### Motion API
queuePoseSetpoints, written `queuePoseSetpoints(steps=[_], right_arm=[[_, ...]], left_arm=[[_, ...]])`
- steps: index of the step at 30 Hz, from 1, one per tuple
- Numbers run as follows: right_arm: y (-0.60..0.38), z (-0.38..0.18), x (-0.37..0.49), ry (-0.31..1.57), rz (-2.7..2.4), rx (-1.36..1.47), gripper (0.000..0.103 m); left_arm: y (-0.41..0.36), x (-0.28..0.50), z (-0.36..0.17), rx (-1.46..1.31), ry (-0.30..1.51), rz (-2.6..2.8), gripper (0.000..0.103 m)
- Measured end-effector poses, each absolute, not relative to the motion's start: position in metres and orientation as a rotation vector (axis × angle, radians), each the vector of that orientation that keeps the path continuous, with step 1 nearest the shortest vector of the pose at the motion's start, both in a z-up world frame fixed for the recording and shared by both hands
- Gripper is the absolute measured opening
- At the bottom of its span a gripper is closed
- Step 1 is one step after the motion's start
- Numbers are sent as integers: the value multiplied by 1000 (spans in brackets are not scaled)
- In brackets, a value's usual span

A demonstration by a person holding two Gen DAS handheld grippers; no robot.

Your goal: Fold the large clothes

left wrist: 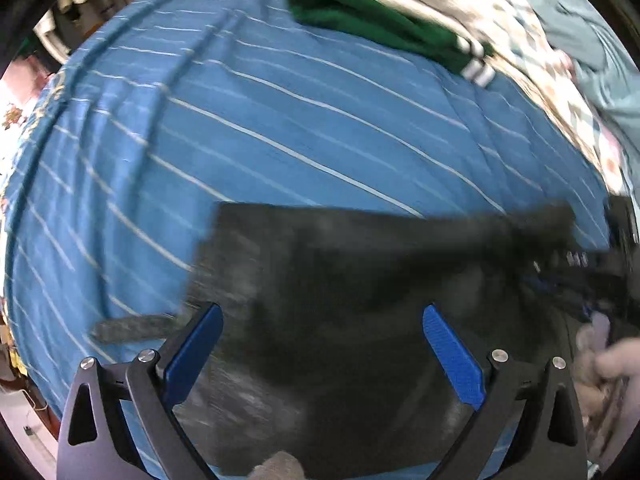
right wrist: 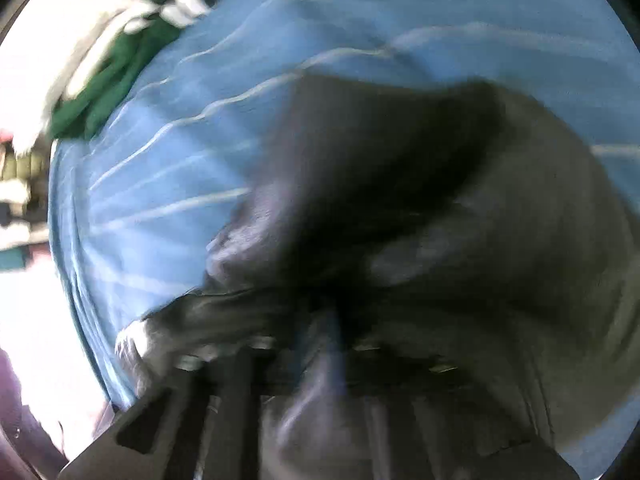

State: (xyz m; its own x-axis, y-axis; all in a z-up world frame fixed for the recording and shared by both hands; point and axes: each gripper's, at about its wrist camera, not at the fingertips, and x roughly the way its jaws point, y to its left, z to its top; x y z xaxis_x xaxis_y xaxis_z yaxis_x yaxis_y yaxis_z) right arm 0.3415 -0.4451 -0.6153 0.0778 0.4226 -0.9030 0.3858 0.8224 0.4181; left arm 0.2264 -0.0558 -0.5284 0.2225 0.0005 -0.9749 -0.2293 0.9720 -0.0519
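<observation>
In the left wrist view, a blue striped sheet (left wrist: 280, 128) fills most of the frame, spread over a bed with some wrinkles along its left side. At the lower left a grey strap or strip of cloth (left wrist: 132, 330) lies on the sheet, just beside the left blue pad. The left tongs (left wrist: 322, 344) stand wide open at the bottom of the frame, gripping nothing — the dark garment (left wrist: 360, 280) lies flat between and beyond the two pads, its straight far edge running across the middle of the picture. At the top centre a green garment (left wrist: 360, 16) with white bands at its end rests on the sheet's far edge, with pale cloth behind it. A patterned quilt (left wrist: 560, 96) runs down the upper right. At the lower right edge a hand (left wrist: 612, 364) shows, blurred.

The right wrist view is heavily smeared. The green garment (right wrist: 104, 88) sits at the upper left, the striped sheet (right wrist: 180, 168) across the left and top. The dark garment (right wrist: 420, 220) bulges up through the centre and right, bunched at the bottom centre over the right tongs (right wrist: 336, 352) — how far they are open cannot be told.
</observation>
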Motion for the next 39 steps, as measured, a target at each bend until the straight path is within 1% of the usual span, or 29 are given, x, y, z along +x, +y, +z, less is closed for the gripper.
queuePoseSetpoints(steps=[2,4,5,6,7,8,9,10,11,13,17,18,21,27,28,29,30,31,34,39], right_arm=[[-449,-609,342,1542,75,680,1],[-469,-594,328,1512,136,793,8],[-482,-582,318,1481,140,821,9],[-500,-567,302,1436,121,832,15],[-516,-554,286,1397,100,840,27],[-533,-543,268,1359,78,859,35],[-552,-535,246,1328,43,887,51],[-570,-532,225,1312,4,915,65],[-585,-532,207,1302,-23,946,68],[-610,-548,175,1295,-58,1014,68],[-643,-606,145,1275,-121,1185,68],[-648,-621,142,1235,-95,1264,68],[-645,-647,155,1122,19,1362,68],[-633,-658,203,1017,112,1318,69],[-628,-658,209,999,109,1314,67],[-625,-656,212,989,107,1312,63],[-623,-654,215,987,97,1301,36],[-622,-650,213,973,113,1306,26],[-617,-620,218,940,162,1252,22],[-579,-543,235,909,320,1098,21]], left_arm=[[-74,227,-527,-145,1328,163,102],[-92,225,-529,-103,1325,174,102],[-99,227,-531,-100,1334,172,102],[-108,227,-534,-112,1346,160,102],[-113,227,-537,-124,1350,156,102],[-116,228,-539,-137,1349,154,102],[-121,228,-543,-166,1345,147,102],[-125,227,-552,-221,1351,134,102],[-128,227,-566,-262,1377,138,102],[-133,226,-590,-265,1429,179,102],[-141,223,-593,-209,1375,194,103],[-141,222,-593,-207,1373,189,103],[-138,220,-592,-215,1373,171,103],[-136,225,-590,-188,1390,148,103],[-137,227,-591,-180,1389,142,103],[-138,229,-591,-175,1388,138,103],[-138,231,-592,-166,1385,134,103],[-141,231,-592,-162,1382,133,103],[-141,235,-595,-172,1387,129,103],[-136,232,-594,-201,1371,127,103]])
